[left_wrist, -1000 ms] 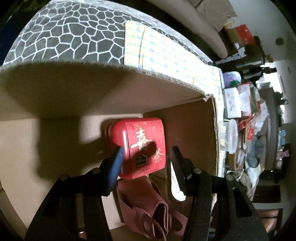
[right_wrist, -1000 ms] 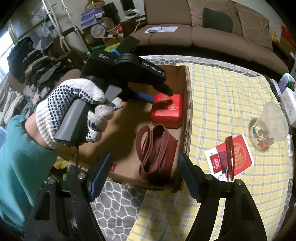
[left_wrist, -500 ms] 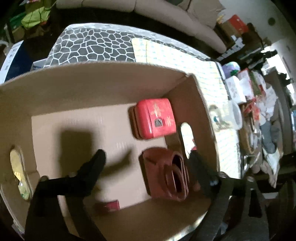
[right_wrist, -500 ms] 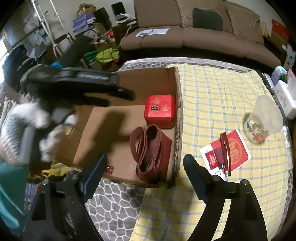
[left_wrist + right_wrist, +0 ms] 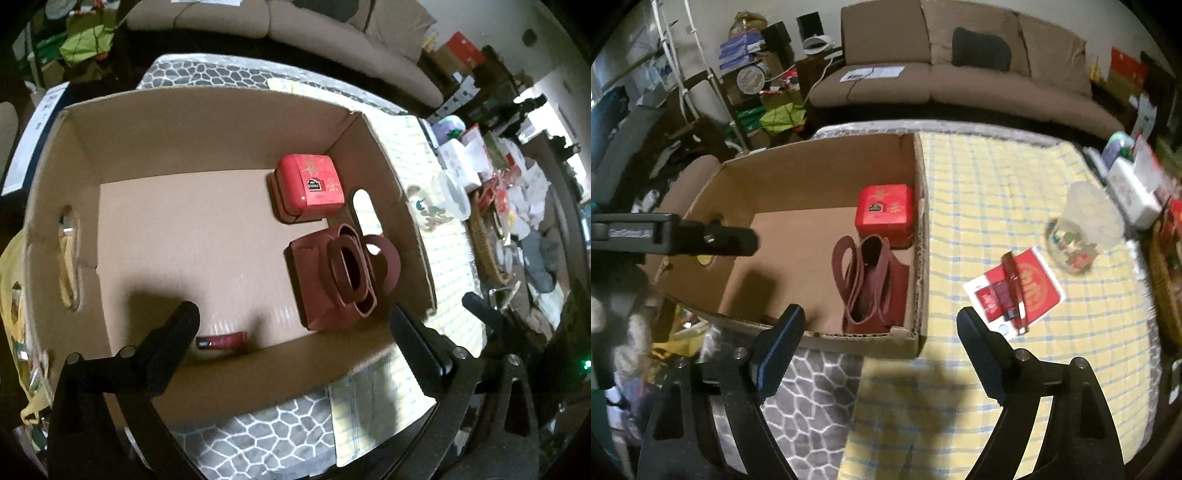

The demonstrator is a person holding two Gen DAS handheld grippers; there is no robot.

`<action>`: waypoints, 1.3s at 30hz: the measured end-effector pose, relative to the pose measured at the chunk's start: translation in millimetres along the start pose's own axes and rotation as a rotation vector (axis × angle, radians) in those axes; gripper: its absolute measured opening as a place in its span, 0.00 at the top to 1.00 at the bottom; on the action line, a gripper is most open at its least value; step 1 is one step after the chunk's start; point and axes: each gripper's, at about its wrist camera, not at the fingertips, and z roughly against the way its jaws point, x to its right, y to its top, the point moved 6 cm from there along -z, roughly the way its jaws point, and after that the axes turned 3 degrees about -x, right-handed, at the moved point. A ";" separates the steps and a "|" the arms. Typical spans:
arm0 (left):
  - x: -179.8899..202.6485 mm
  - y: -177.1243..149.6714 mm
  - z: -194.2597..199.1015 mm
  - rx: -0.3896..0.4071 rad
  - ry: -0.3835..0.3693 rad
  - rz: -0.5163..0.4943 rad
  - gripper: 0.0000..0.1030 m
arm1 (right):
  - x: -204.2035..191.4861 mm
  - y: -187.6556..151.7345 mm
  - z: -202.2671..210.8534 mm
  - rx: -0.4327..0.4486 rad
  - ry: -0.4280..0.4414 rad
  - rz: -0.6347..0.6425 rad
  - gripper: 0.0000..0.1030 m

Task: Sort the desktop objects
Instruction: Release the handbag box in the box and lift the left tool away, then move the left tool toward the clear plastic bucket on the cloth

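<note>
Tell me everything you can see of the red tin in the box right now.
The red tin is a squarish, glossy box with rounded corners, gold characters on its lid and a small dark label near one edge. It lies flat, lid up and closed, on the floor of the cardboard box, in the far corner by the wall with the handle cutout. The maroon bag lies just in front of it; whether they touch is unclear. Neither gripper touches it.
</note>
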 end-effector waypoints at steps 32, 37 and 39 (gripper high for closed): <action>182.9 -43.0 -24.7 0.041 -0.086 -0.278 0.00 | 168.6 -59.9 62.2 0.020 -0.055 -0.271 0.17; 210.4 -19.0 -44.4 0.028 -0.102 -0.284 0.00 | 202.0 -61.7 57.2 0.011 -0.062 -0.302 0.17; 222.3 -5.2 -54.3 0.024 -0.109 -0.285 0.00 | 216.7 -61.3 54.5 0.008 -0.062 -0.319 0.17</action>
